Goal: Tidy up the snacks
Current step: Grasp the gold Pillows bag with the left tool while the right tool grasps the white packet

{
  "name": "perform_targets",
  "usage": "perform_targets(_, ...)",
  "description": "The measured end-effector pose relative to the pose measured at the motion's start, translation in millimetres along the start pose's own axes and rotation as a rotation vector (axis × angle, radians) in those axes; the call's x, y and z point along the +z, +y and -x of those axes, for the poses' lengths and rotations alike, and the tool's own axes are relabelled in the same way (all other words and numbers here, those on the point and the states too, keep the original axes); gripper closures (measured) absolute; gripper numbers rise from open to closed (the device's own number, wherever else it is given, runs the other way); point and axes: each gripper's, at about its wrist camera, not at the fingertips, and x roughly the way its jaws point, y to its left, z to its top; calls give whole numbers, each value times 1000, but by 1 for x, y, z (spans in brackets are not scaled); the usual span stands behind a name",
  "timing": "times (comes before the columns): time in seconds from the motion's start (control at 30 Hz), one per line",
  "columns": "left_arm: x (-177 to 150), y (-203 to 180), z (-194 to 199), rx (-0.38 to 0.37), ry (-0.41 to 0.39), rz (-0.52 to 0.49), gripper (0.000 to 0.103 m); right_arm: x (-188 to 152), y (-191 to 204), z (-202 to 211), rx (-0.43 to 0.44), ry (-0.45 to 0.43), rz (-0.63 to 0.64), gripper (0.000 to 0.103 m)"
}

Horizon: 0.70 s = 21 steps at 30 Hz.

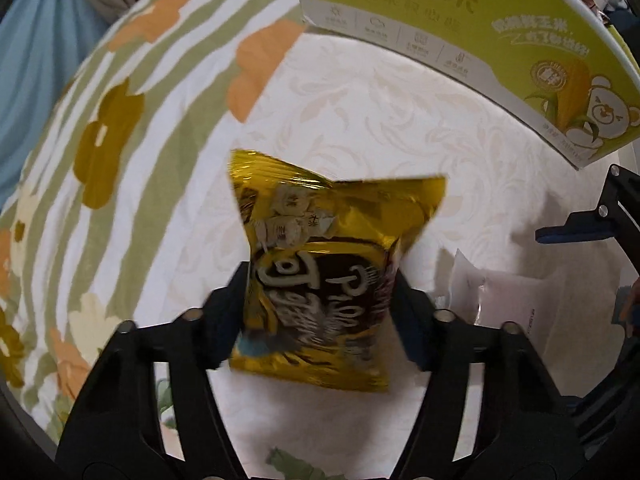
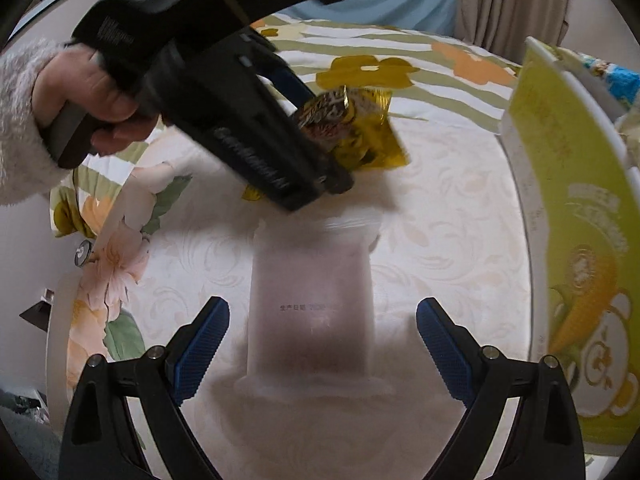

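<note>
At the left of the left wrist view a flowered sheet (image 1: 112,140) is seen, spread over the bed; it gives a soft floor for the snacks. In the middle the gold bag (image 1: 332,264) is pinched by the left gripper (image 1: 320,312) at both sides, so it is kept up off the white cover (image 1: 380,120); most likely it is being carried to the box (image 1: 500,40) at the upper right, which stands open-side up to take snacks. At the lower right a white pack (image 1: 512,300) is left lying flat.

In the right wrist view the hand (image 2: 100,108) at the upper left is wrapped round the left tool's handle; the right gripper (image 2: 322,344) at the bottom is spread wide around the white pack, not touching it, probably so it can be grabbed next.
</note>
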Motion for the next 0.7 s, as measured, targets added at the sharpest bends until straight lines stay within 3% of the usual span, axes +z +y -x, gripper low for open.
perform_targets(0.23, -17, 13, 1, -17, 5, 123, 53, -2, 2, -7, 4, 8, 17, 10)
perform_targets(0.57, -82, 4, 15, 22, 33, 315, 53, 2, 2, -14, -9, 8, 37, 10)
perform_targets(0.7, -104, -4, 19, 31, 36, 420, 53, 2, 3, -16, -10, 17, 47, 17)
